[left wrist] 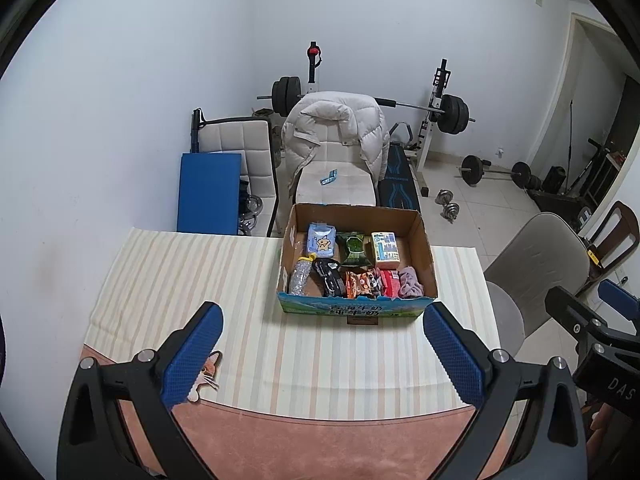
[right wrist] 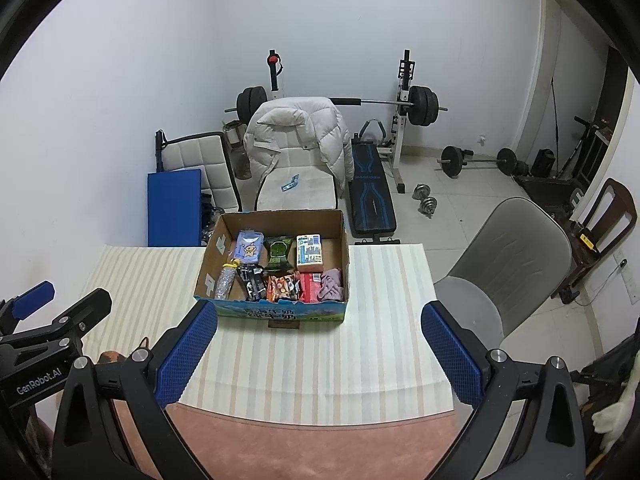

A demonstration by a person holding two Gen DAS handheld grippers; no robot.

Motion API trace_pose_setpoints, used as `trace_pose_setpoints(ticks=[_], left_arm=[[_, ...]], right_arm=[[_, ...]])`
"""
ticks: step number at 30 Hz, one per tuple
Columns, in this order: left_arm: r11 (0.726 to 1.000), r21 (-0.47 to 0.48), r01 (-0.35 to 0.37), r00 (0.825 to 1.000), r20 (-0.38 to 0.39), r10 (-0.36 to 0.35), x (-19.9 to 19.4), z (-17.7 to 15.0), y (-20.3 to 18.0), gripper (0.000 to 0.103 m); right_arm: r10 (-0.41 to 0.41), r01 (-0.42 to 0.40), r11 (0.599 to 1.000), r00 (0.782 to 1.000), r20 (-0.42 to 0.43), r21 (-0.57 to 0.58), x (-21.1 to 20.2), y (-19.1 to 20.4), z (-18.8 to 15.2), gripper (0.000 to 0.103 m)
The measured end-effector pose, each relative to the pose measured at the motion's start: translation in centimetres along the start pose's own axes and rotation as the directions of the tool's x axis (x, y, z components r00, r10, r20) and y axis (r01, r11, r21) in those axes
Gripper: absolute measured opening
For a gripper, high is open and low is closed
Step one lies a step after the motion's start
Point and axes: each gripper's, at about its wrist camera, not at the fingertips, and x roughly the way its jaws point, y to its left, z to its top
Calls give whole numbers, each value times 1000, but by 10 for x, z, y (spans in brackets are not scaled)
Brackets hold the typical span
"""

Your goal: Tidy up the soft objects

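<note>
Left gripper (left wrist: 322, 330) and right gripper (right wrist: 319, 330) spread wide, hovering before box (left wrist: 424, 236)

- Left wrist view: looks forward and down from above the near edge of the table (left wrist: 168, 280), between its own spread fingers, toward the cardboard box (left wrist: 356, 308) at the far edge.
- Right wrist view: the same heading from a spot further right, with the box (right wrist: 276, 314) left of centre.
- Each camera catches the other gripper at its frame edge: right gripper (left wrist: 592, 320), left gripper (right wrist: 52, 308).
- Both views share the striped cloth, the box, the jacket-draped chair (left wrist: 336, 136) and the weight bench behind.
</note>
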Motion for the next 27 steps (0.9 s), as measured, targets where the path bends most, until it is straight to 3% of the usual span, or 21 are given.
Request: trace_pose_setpoints(ticks=[27], left_arm=[[1000,-7,-8,1000,15,8,1,7,4,103]], right_arm=[[-5,5,1000,1000,9,7,-3,-6,5,103]])
